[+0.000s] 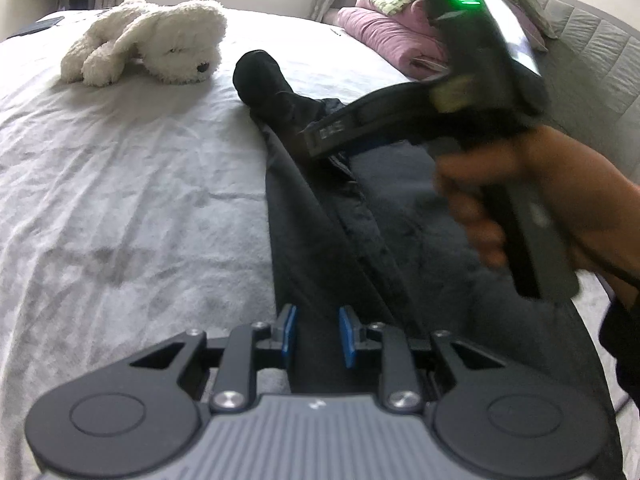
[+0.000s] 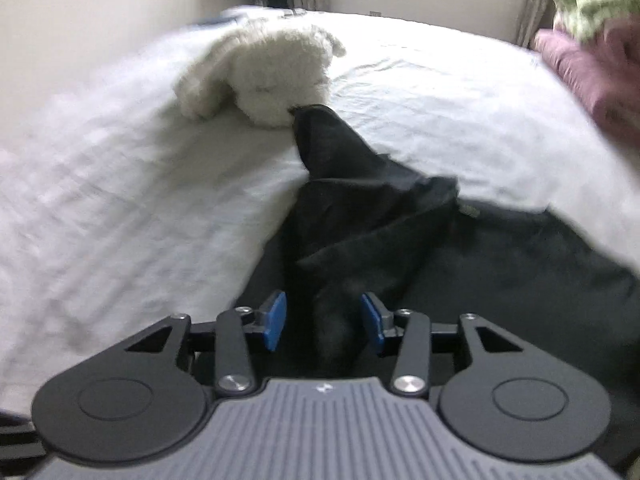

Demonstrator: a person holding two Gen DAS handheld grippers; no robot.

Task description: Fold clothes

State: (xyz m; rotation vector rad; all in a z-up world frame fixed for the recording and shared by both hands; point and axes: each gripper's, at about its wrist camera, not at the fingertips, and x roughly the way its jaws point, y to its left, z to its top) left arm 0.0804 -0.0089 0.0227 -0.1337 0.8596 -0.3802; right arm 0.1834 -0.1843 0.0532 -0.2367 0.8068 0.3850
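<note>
Fold status: early, mostly undone.

The dark, long black fabric garment (image 1: pixel 320 208) (trousers or a sleeved top; which cannot be told) is laid lengthwise on the white wrinkled bed sheet (image 1: pixel 132 200), one narrow end reaching up just beside the white plush toy dog (image 1: pixel 152 42). A ridge of doubled cloth is seen running along its length, so a lengthwise fold is judged started. Edges are not squared, and no crosswise fold is seen. The cloth is rumpled in the right wrist view (image 2: pixel 360 216), with the narrow end bunched near the toy.

The left gripper (image 1: pixel 318 334) is seen with blue pads a narrow gap apart over the garment's near edge; cloth lies between them, but pad contact is not visible, so no grip is read.

The right gripper (image 2: pixel 325 322) is held by a hand (image 1: pixel 520 200) above the garment, jaws standing moderately apart. Dark cloth lies under the gap; nothing is clamped. The view is motion-blurred.

Left to do, as judged: flatten, align edges, fold crosswise. The pink and green-patterned textile pile (image 1: pixel 400 20) at the far right is untouched.
</note>
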